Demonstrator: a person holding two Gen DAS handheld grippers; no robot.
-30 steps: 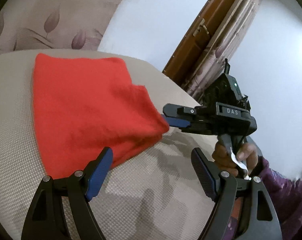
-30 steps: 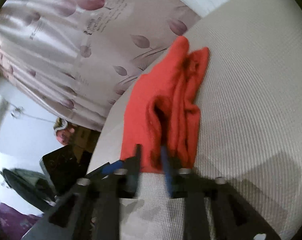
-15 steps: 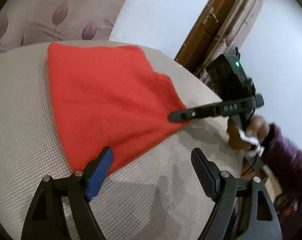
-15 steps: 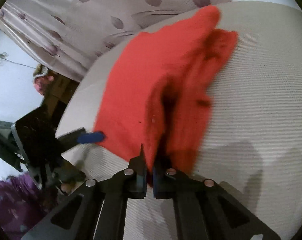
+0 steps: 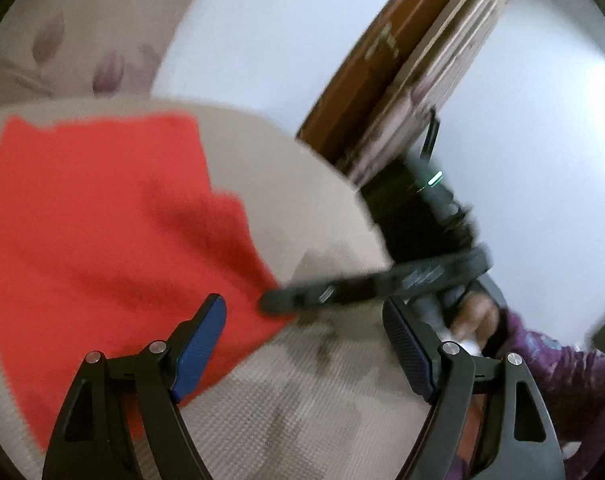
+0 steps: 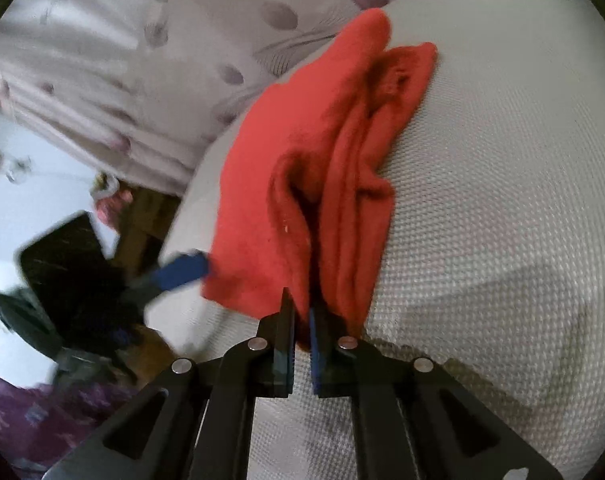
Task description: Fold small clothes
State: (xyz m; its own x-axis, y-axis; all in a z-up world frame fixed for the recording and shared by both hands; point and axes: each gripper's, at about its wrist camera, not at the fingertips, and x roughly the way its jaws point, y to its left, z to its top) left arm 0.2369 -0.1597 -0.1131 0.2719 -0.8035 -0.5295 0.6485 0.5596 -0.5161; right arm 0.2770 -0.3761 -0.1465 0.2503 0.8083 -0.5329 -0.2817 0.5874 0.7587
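Red cloth (image 5: 102, 232) lies on a beige woven surface (image 5: 302, 420), filling the left half of the left wrist view and running up the centre of the right wrist view (image 6: 322, 168).

Right tool (image 6: 300, 320): jaws nearly closed and easing open slightly, with a bunched edge of the cloth between the pads at the lower centre of its own view. In the left wrist view it (image 5: 270, 304) enters from the right and meets the cloth's lower right corner. A hand (image 5: 474, 316) in a purple sleeve (image 5: 562, 380) holds it.

Left tool (image 5: 302, 344): released, jaws wide, nothing between them. Its left pad sits over the cloth's lower edge, its right pad over bare surface. Whether the left pad touches the cloth cannot be told; the view is blurred.

Step in hand, as judged: securing the corner for a fold. To do it well, the right tool should keep all bunched layers pinched, not just the top one, and the left tool should take the neighbouring edge so both lift evenly without dragging.

Orientation: in the right wrist view the long axis runs from the tool at bottom centre to the upper right, ridged lengthwise. Far end points to the curtain (image 6: 122, 60)
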